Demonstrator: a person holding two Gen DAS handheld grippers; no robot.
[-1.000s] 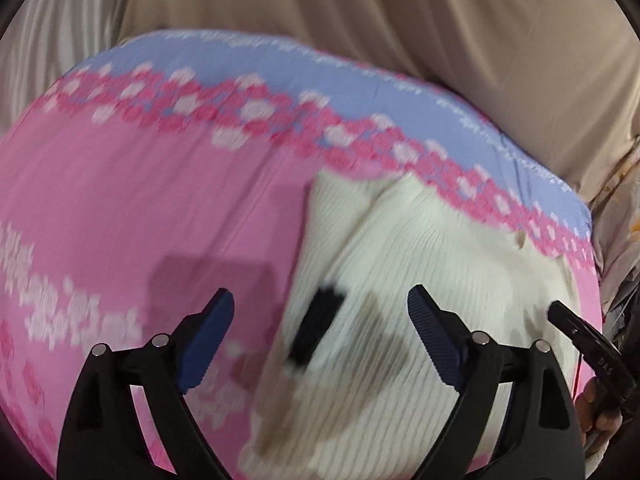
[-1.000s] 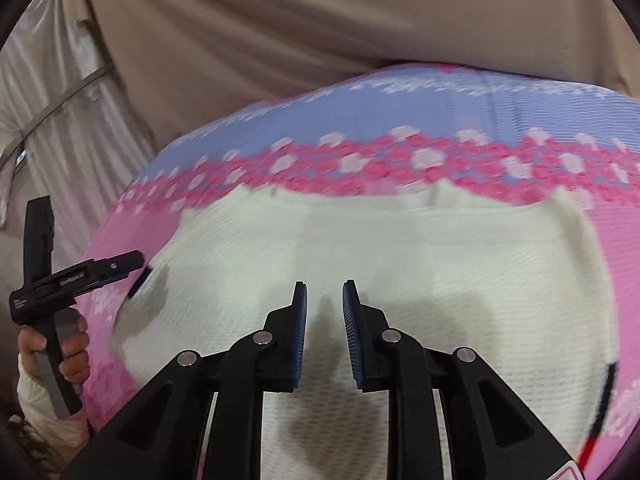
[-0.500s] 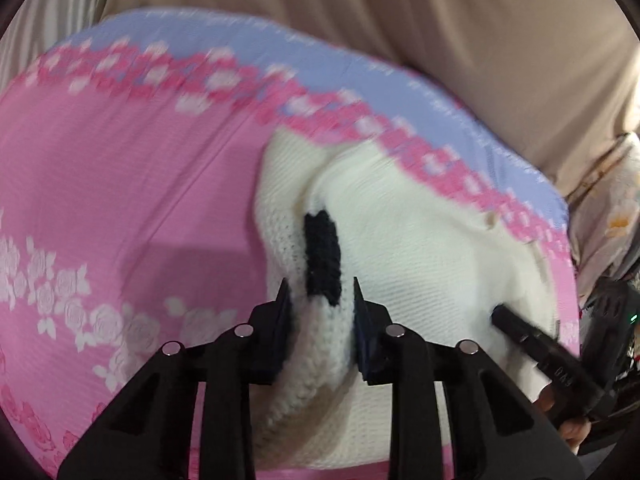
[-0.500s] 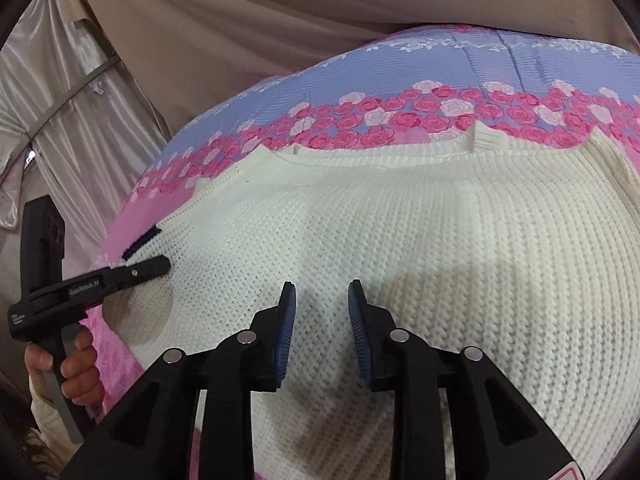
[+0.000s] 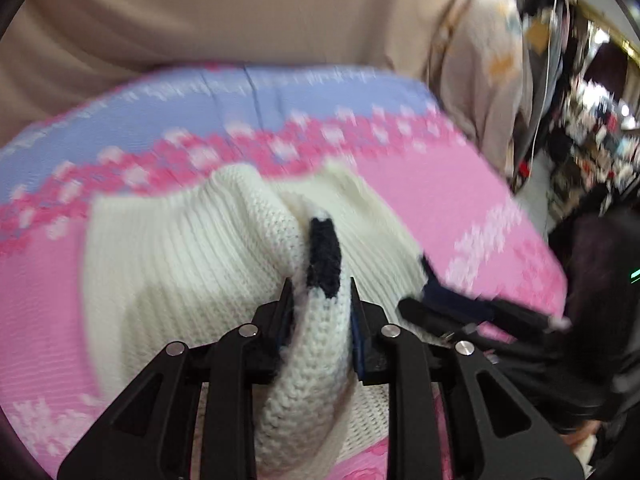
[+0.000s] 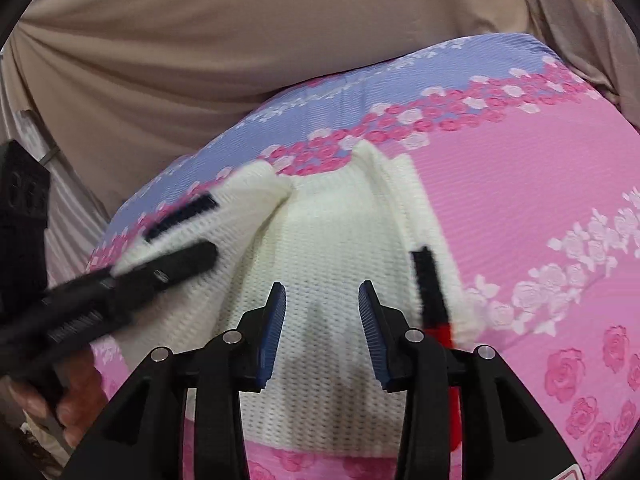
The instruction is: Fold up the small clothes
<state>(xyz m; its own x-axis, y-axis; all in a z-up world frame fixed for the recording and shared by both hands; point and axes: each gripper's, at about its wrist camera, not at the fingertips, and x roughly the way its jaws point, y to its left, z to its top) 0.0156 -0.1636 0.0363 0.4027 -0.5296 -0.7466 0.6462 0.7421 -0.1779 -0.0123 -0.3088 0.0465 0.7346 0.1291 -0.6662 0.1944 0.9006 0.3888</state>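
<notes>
Pinching a lifted fold of the cream knit sweater (image 5: pixel 192 264) near its dark cuff band (image 5: pixel 324 260), left tool (image 5: pixel 320 304) clamps it above the pink floral bedspread (image 6: pixel 540 200). Right tool (image 6: pixel 322 304) spread, hovering over the body. Soft, light, stretchy knit; best held at edges or cuffs.

Left wrist view close over the sweater (image 5: pixel 180 264), right wrist view likewise, facing the bedspread (image 6: pixel 540 184), both sharing them.

Sweater (image 5: pixel 192 264): chunky cream knit, ribbed, matt, with a dark knit stripe (image 5: pixel 325 258). Bedspread (image 6: pixel 532 184): thin textured woven cloth, matt, pink and lilac with a rose print. Backdrop curtain (image 6: pixel 208 52): smooth beige cloth, faint sheen. Left gripper (image 5: pixel 320 316) and right gripper (image 6: pixel 322 320): matt black plastic, ridged blue pads (image 6: pixel 274 320), shiny metal pins (image 6: pixel 414 335).
</notes>
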